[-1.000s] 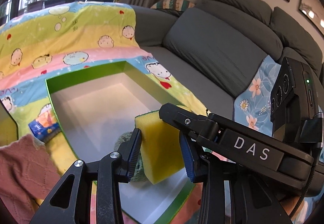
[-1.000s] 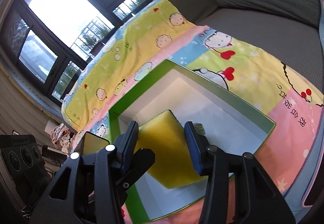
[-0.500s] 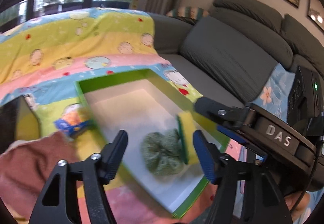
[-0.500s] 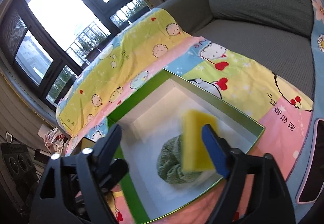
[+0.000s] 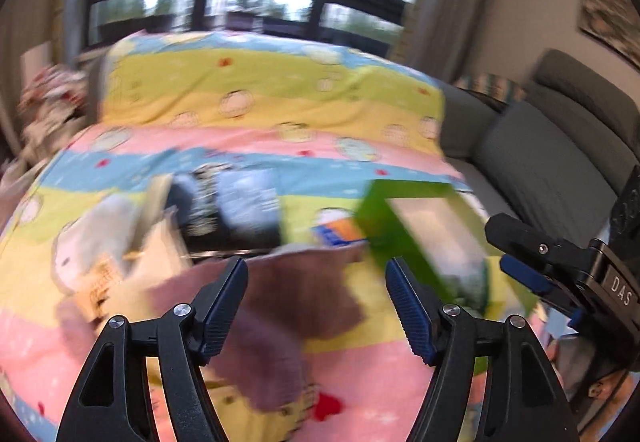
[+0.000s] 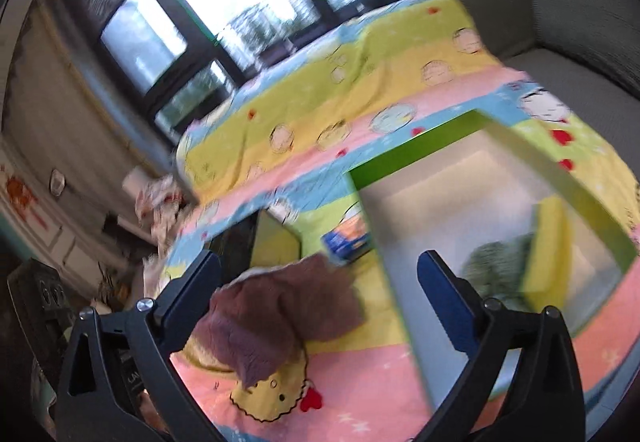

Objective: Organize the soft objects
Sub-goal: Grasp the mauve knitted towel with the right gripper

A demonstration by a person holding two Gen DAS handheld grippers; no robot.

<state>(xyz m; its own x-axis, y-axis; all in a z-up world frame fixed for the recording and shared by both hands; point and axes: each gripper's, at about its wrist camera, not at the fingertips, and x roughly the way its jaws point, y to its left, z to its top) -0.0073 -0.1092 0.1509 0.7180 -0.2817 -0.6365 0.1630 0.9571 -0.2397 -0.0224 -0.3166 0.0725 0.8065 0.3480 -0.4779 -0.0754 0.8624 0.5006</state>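
Tongs on both sides stood open and empty above the cartoon-print blanket [image 6: 400,354].

Left tongs [image 5: 316,298] and right tongs [image 6: 320,290] had just been opening wider, nothing between the jaws of either. In the right wrist view the yellow sponge [image 6: 546,246] stood on edge inside the green-rimmed box [image 6: 404,156], touching the green knitted bundle [image 6: 496,266] beside it. A mauve knitted cloth [image 6: 280,318] lay crumpled on the blanket just outside the box, below both pairs of tongs. A small blue-and-orange packet [image 6: 346,238] lay beside the box wall. Grey sofa cushions [image 5: 548,158] rose behind, blurred.
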